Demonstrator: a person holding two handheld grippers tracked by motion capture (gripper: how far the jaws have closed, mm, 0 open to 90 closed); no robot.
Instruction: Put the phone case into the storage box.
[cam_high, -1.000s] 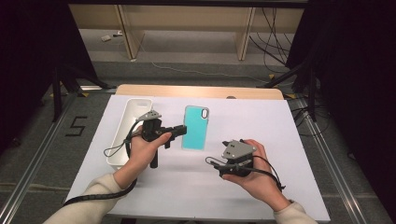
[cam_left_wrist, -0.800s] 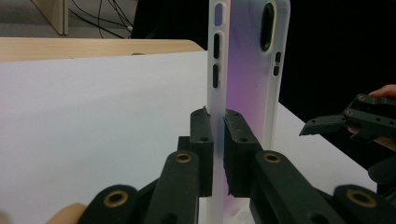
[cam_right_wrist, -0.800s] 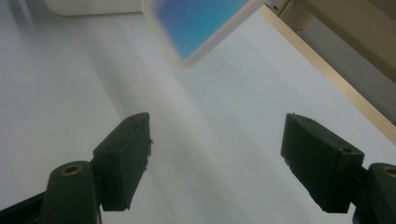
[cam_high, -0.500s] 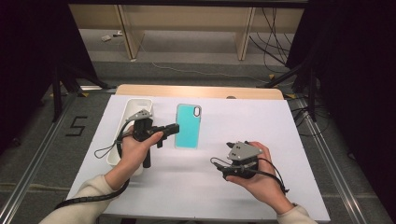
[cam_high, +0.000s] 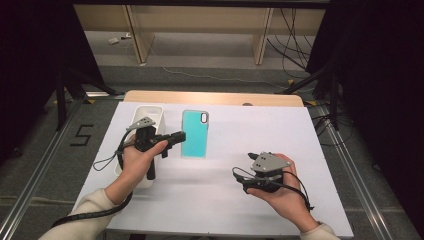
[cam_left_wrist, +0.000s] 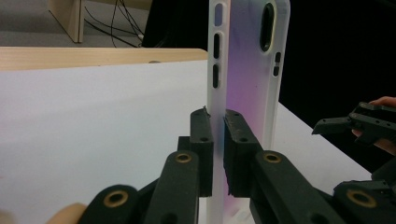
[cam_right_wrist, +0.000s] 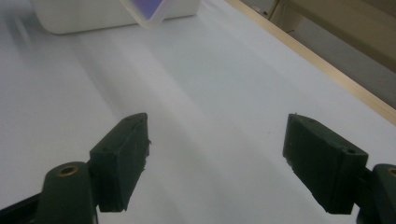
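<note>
A teal phone case (cam_high: 194, 134) with a translucent white rim hangs just above the white table. My left gripper (cam_high: 179, 136) is shut on its left edge. In the left gripper view the case (cam_left_wrist: 247, 60) stands edge-on, its rim pinched between the two black pads (cam_left_wrist: 201, 140). My right gripper (cam_high: 241, 178) rests low over the table at the front right, held in a hand. Its jaws (cam_right_wrist: 217, 158) stand wide open with nothing between them. A corner of the case (cam_right_wrist: 149, 9) shows at the top of the right gripper view.
A white rectangular tray (cam_high: 156, 111) sits at the table's left, partly under my left hand. The white table sheet (cam_high: 225, 210) has a wooden strip (cam_high: 210, 97) along its far edge. Dark floor and metal rails surround the table.
My left gripper has carried the phone case a little to the left, toward the white tray. The right gripper has stayed nearly where it was.
</note>
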